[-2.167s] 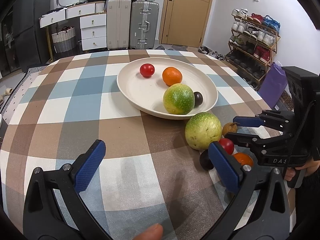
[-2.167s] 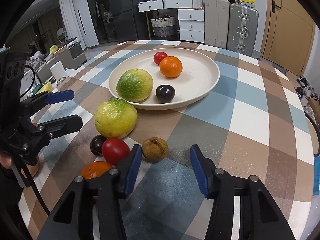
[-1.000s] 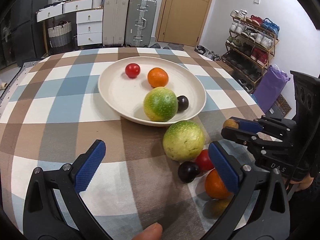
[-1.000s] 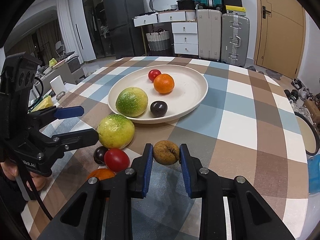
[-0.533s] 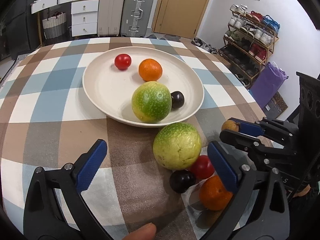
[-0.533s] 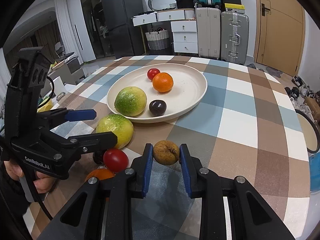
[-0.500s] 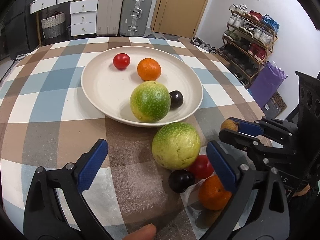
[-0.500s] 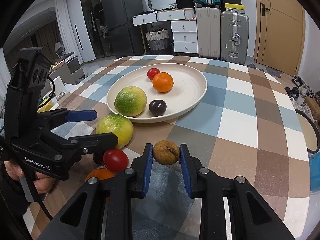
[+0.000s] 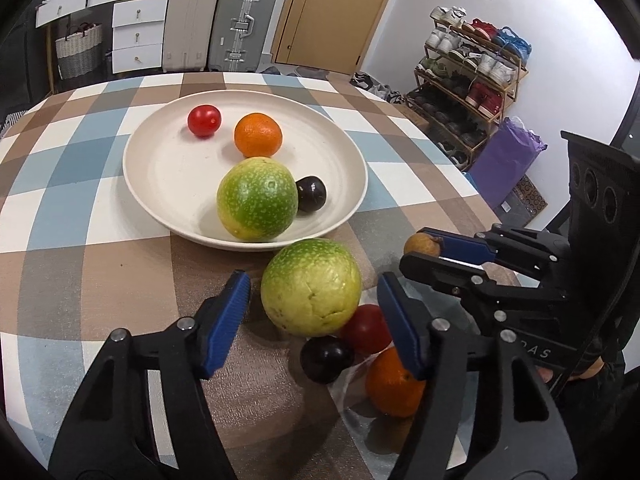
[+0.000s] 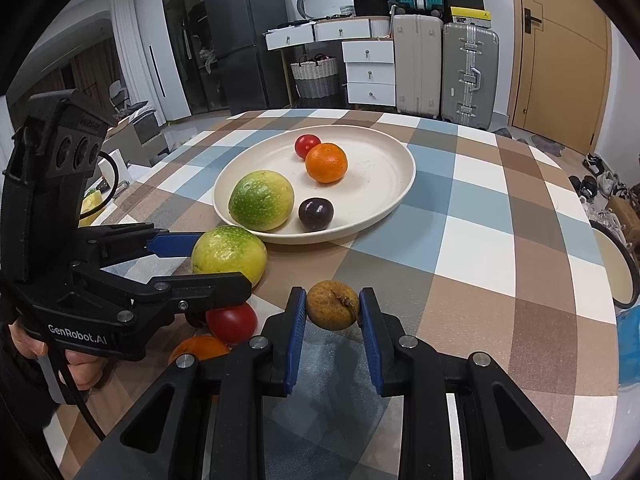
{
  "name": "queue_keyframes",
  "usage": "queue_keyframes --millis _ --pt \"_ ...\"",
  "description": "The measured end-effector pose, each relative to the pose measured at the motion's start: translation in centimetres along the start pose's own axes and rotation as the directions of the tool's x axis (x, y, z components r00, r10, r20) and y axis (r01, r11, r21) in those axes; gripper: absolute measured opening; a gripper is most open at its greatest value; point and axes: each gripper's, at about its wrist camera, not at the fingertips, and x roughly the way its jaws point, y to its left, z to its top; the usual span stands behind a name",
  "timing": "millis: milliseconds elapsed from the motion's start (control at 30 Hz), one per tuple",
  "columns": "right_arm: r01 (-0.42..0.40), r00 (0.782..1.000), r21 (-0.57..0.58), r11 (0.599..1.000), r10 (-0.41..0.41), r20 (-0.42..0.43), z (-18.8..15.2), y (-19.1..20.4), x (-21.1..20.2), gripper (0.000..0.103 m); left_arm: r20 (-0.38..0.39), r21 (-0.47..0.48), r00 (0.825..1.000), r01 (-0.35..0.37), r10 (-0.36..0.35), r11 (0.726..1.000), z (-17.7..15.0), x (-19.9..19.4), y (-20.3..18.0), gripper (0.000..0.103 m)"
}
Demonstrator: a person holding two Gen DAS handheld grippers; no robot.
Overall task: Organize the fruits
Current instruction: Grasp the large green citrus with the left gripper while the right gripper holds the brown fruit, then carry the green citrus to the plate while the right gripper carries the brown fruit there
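Four fruits lie in the plate (image 10: 400, 184); five remain out. The left gripper's (image 9: 314, 308) jaws straddle the guava (image 9: 311, 288) beside the plate, spread — the right gripper's (image 10: 332, 310) jaws pinch the longan (image 10: 332, 305); tomato, plum, orange wait.

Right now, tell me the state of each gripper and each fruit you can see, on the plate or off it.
Left gripper: open, straddling the big green fruit on the tablecloth.
Right gripper: shut on the small brown fruit.
Plate: holds tomato, orange, green fruit, dark plum.
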Motion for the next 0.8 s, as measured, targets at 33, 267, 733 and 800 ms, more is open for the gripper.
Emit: queue_keyframes --millis 33,267,733,800 --pt "0.001 1.000 -0.001 1.000 -0.001 0.001 0.0 0.0 0.0 0.028 0.002 0.003 1.000 0.002 -0.002 1.000 0.0 -0.1 -0.1 0.063" --pt "0.004 1.000 -0.006 1.000 -0.004 0.000 0.0 0.1 0.0 0.028 0.005 0.010 1.000 -0.005 0.005 1.000 -0.2 -0.1 -0.5 0.047" --pt "-0.001 1.000 -0.018 1.000 0.002 0.009 -0.1 0.3 -0.2 0.028 0.078 -0.013 0.997 -0.004 0.005 1.000 -0.9 -2.3 0.2 0.047" --pt "0.001 1.000 -0.016 1.000 -0.001 0.013 -0.1 0.3 -0.3 0.028 0.093 -0.010 0.996 -0.011 0.012 1.000 -1.0 -2.7 0.1 0.047"
